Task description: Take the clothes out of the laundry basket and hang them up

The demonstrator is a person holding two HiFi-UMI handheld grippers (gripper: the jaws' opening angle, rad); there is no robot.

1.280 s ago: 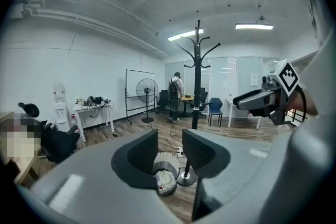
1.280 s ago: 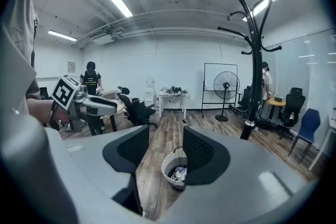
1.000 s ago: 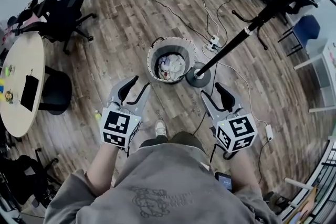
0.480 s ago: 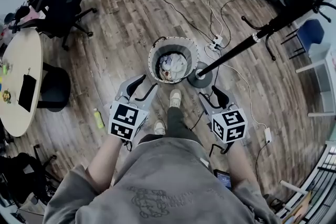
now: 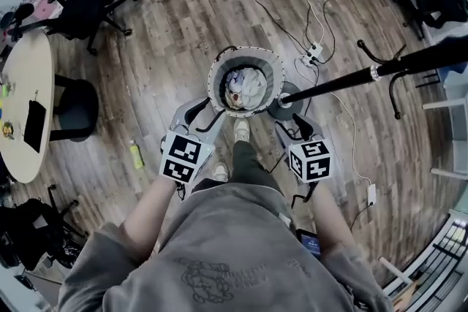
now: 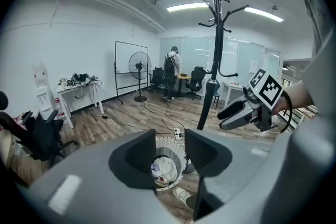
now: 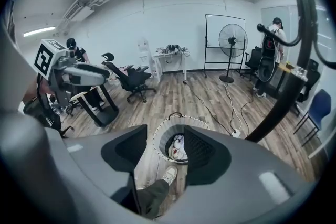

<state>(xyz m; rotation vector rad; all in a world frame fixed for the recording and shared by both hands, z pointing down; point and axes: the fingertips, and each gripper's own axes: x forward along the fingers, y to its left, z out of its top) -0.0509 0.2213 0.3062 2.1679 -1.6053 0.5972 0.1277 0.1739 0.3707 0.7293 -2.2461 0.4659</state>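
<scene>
Two grey grippers are in my hands, and both are wide open with nothing in them. My left gripper [image 5: 201, 113] sits low in the middle of the head view, by the lower left of the round white laundry basket [image 5: 219, 68]. My right gripper [image 5: 291, 125] sits by its lower right, near the round black foot of the tall black coat stand [image 5: 344, 82]. The basket stands on the brown wood floor [image 5: 168, 25] in the middle of the picture, just above my light shoe [image 5: 242, 131]. Inside it lies a heap of white and coloured clothes [image 5: 245, 84]. In the left gripper view, the basket shows low in the middle, in the gap between my two jaws, but it is down on the floor and the jaws do not touch it. The right gripper view shows the same: the basket and clothes in the gap, and my shoe under them. A round pale table [image 5: 25, 106] is at the left edge of the head view.
</scene>
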